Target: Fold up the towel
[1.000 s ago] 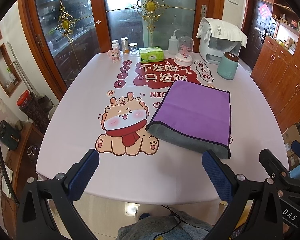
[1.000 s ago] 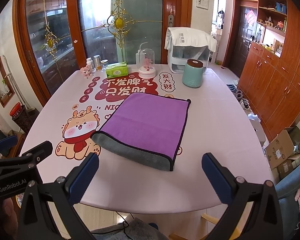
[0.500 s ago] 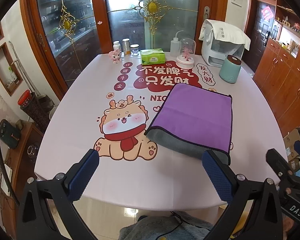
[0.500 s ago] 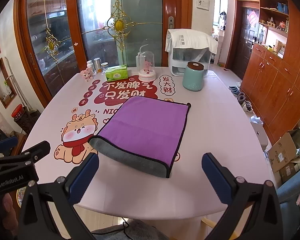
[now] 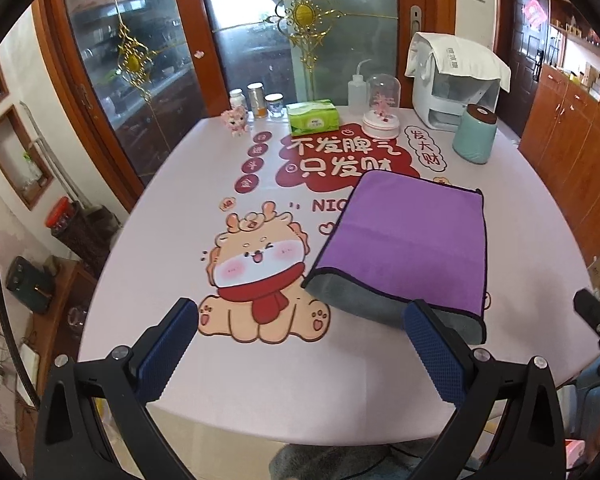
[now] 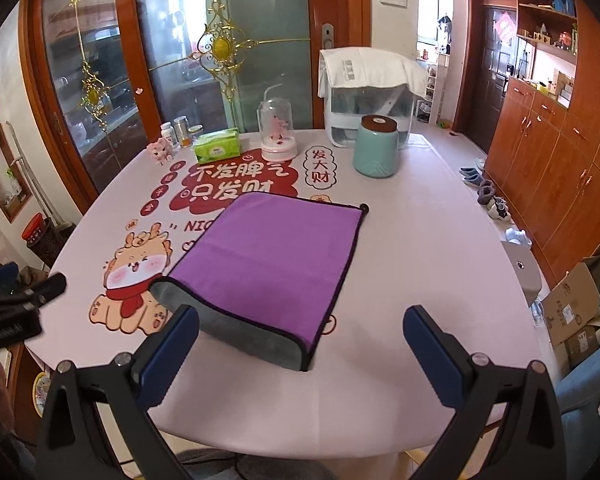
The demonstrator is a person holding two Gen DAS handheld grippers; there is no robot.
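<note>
A: Entry. Towel (image 5: 412, 240) lies on the table (image 5: 220, 392), purple face up, already doubled once, with the grey underside showing at the rounded near fold. Position?

B: Ahead of both tools. In the left wrist view it sits forward and to the right of the left gripper (image 5: 300, 354); that tool's right pad overlaps the grey near edge in the picture, though I cannot tell whether it touches. In the right wrist view the towel (image 6: 268, 264) sits forward and slightly left of the right gripper (image 6: 300, 354), with the near right corner between the 2 pads in the picture.

A: Long axis?

B: Runs away from the holder, near edge to far edge, tilted a little. The coming fold, as I judge it, turns on the 2 near corners: left tool is closer to the near left corner, right tool to the near right.

A: Jaws?

B: Both spread wide, nothing between them.

A: Change against 1 s ago?

B: The towel shows larger and lower in both views, so both tools have come closer to it. The towel itself has not shifted on the printed cloth. The tissue box (image 5: 312, 117) and teal canister (image 6: 376, 146) are unmoved.
</note>
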